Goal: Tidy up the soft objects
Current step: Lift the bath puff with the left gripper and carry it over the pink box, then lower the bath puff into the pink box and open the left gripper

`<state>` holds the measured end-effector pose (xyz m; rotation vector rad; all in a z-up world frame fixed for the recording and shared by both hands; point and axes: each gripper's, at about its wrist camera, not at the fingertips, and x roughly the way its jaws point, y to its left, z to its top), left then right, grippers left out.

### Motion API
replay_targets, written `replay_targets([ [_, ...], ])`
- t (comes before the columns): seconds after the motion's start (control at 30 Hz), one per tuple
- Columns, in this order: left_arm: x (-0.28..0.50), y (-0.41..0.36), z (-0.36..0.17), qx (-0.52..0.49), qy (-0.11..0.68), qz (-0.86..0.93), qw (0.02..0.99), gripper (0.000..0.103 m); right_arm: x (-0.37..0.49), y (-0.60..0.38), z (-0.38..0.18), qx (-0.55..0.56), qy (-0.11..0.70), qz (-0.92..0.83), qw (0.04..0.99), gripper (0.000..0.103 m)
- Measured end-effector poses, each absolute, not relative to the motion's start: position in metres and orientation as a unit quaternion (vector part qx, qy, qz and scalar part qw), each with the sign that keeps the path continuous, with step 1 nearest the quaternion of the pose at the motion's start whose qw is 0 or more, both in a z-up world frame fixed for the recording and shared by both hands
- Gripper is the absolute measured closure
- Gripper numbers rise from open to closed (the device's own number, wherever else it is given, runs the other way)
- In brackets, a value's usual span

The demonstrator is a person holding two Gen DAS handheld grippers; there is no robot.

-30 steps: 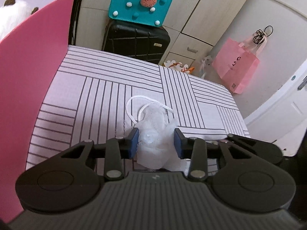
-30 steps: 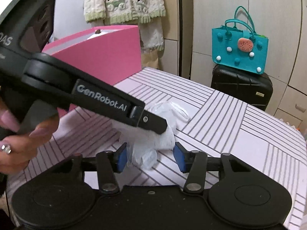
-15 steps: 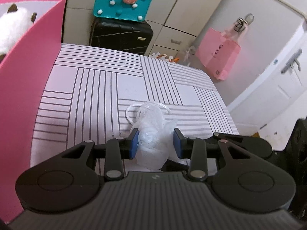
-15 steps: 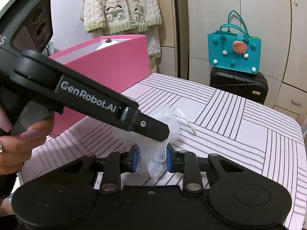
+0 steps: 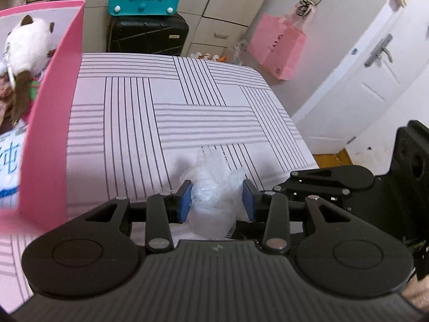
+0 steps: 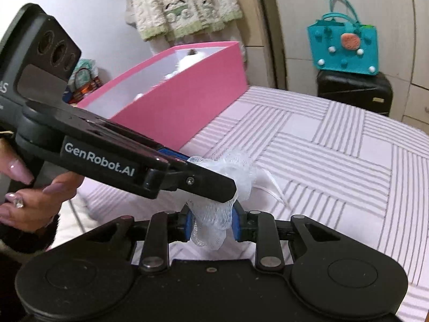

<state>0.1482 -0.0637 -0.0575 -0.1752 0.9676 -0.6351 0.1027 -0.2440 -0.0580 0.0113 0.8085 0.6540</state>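
Right wrist: both grippers' jaws pinch the mesh puff (image 6: 214, 214), left gripper (image 5: 216, 198) opening slightly; light, squashy, best gripped mid-bunch

Mesh pouf (image 5: 211, 201) white netting; box (image 6: 185, 102) matt pink; bedsheet (image 5: 166, 112) striped cloth.

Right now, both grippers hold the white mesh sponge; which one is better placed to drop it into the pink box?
Probably the left gripper: the pink box stands directly beside it, while the right gripper grips the mesh sponge from the far side.
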Motion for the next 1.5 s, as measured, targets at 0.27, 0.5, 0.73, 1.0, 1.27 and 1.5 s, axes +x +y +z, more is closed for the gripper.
replay_targets([
  [0.27, 0.109, -0.024, -0.028, -0.071, 0.436, -0.310, 0.842, 0.064, 0.074, -0.217, -0.033, 0.010, 0.381, 0.359, 0.852, 0.071],
  [0.5, 0.090, 0.012, 0.000, -0.070, 0.402, -0.299, 0.862, 0.064, 0.065, -0.184, -0.007, -0.001, 0.357, 0.391, 0.848, 0.071],
  [0.73, 0.088, 0.046, 0.025, -0.080, 0.367, -0.286, 0.881, 0.062, 0.073, -0.154, 0.022, -0.017, 0.330, 0.412, 0.849, 0.071],
  [1.0, 0.096, 0.083, 0.053, -0.087, 0.313, -0.261, 0.909, 0.061, 0.093, -0.115, 0.052, -0.041, 0.283, 0.428, 0.857, 0.070],
  [1.27, 0.135, 0.113, 0.060, -0.104, 0.287, -0.230, 0.924, 0.059, 0.138, -0.084, 0.064, -0.039, 0.263, 0.429, 0.863, 0.070],
  [1.5, 0.186, 0.122, 0.033, -0.128, 0.322, -0.211, 0.914, 0.059, 0.180, -0.067, 0.043, -0.042, 0.292, 0.402, 0.867, 0.071],
])
